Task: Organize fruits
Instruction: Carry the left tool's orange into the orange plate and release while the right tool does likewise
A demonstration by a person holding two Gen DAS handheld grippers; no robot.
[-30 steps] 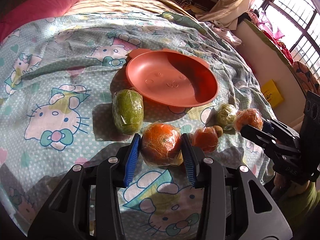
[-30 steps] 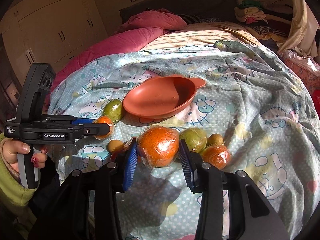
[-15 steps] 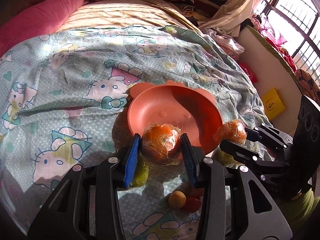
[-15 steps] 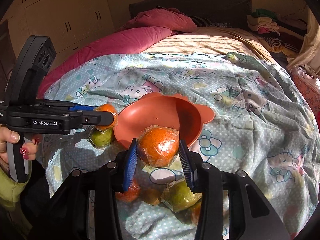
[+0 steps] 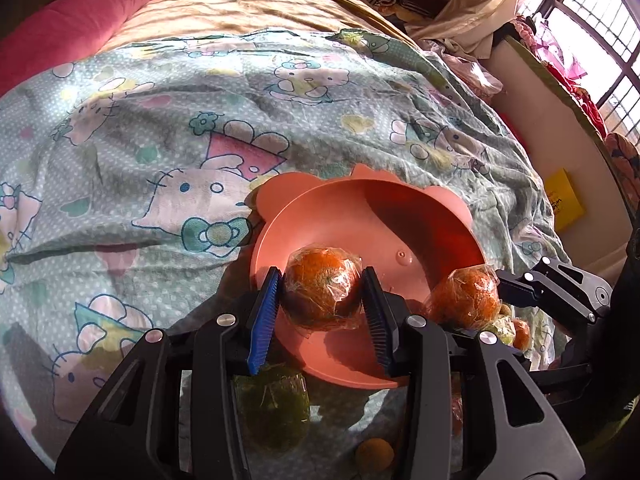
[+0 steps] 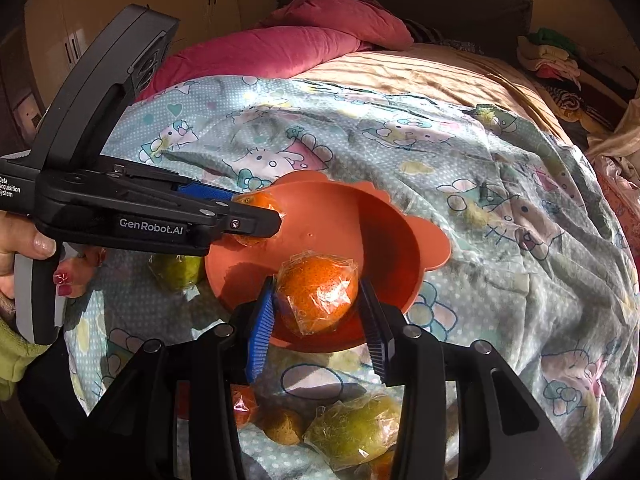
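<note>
My left gripper (image 5: 321,276) is shut on a plastic-wrapped orange (image 5: 322,292) and holds it above the near side of the salmon-pink bowl (image 5: 280,216). My right gripper (image 6: 316,284) is shut on a second wrapped orange (image 6: 318,300), also over the bowl (image 6: 400,232), at its front rim. Each wrist view shows the other gripper: the right gripper (image 5: 488,292) with its orange (image 5: 466,298) at the bowl's right edge, and the left gripper (image 6: 256,208) with its orange (image 6: 254,202) at the bowl's left edge. The bowl has no fruit lying in it.
More wrapped fruit lies on the cartoon-cat bedspread (image 5: 160,140) in front of the bowl: a green fruit (image 5: 274,412), a small brown one (image 5: 374,454), a green pear (image 6: 356,428), a reddish one (image 6: 244,402). Pink pillows (image 6: 280,48) lie at the bed's head. A hand (image 6: 24,248) grips the left handle.
Both grippers have carried their oranges forward from above the fruit pile to above the bowl. The loose fruit now lies behind and below the fingers.
</note>
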